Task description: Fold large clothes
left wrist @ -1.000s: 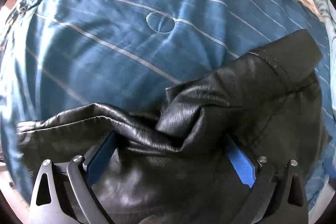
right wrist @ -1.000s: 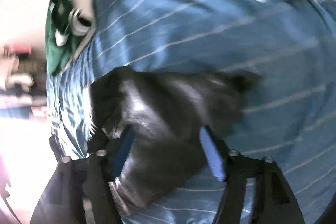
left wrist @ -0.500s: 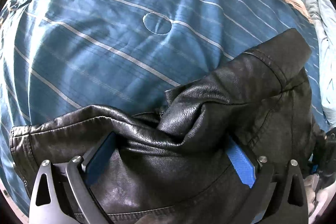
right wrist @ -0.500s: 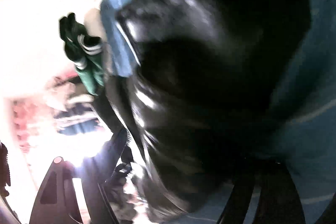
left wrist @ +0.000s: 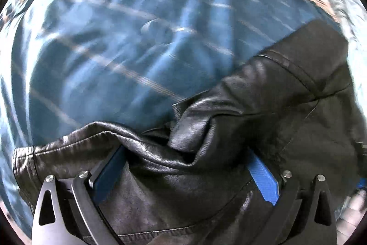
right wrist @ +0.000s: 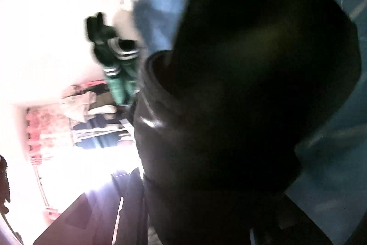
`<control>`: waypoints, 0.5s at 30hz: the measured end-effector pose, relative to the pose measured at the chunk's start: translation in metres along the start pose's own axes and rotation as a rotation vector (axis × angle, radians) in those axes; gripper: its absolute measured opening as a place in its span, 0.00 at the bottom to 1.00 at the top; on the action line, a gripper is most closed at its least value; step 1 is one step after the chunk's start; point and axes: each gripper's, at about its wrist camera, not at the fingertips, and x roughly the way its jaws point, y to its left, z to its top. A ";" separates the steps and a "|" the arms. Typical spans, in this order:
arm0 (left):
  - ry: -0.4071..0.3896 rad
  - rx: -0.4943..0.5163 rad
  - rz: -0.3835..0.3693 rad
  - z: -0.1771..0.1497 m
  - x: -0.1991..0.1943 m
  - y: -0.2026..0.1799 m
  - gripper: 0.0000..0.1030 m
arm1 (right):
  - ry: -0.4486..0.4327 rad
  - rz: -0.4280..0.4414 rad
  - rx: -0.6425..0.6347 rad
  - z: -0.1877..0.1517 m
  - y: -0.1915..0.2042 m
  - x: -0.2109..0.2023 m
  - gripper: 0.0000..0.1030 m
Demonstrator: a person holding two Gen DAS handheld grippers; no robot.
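A: Left wrist view first. The left claw has its blue pads set wide, with a bunch of the black leather jacket heaped between them; whether the pads actually pinch it I cannot tell. The jacket fills the frame from 3 to 8 o'clock, over the blue bedspread with thin pale stripes. Compared with half a second ago the leather keeps its shape, but the bedspread is now smeared with motion.

B: So that claw is travelling and taking the jacket along?

A: That is my reading.

B: And the right wrist view?

A: The jacket has swung up close, a dark blurred mass from 12 round to 6 o'clock. A second ago both blue pads showed; now the right claw is hidden, so its state I cannot tell. A green garment with white-striped cuffs sits at 9 o'clock.

B: Meaning?

A: Probably the jacket is being lifted or turned over for a fold, not yet laid flat.
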 end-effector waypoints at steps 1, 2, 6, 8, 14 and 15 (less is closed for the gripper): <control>-0.006 0.012 -0.016 0.003 0.000 -0.008 1.00 | -0.015 0.000 -0.024 -0.001 0.015 -0.008 0.17; -0.011 0.025 -0.040 0.007 0.002 -0.017 1.00 | -0.031 -0.009 -0.050 -0.002 0.029 -0.016 0.17; -0.032 0.055 -0.120 0.019 0.014 -0.050 1.00 | -0.073 -0.112 -0.167 0.005 0.069 -0.036 0.17; -0.039 0.065 -0.113 0.021 0.014 -0.059 1.00 | -0.069 -0.154 -0.189 0.009 0.080 -0.036 0.17; -0.062 -0.028 -0.110 0.010 -0.029 -0.016 1.00 | 0.002 -0.203 -0.356 -0.022 0.142 -0.007 0.17; -0.074 -0.045 -0.108 0.005 -0.040 -0.002 1.00 | 0.018 -0.202 -0.384 -0.032 0.154 0.002 0.17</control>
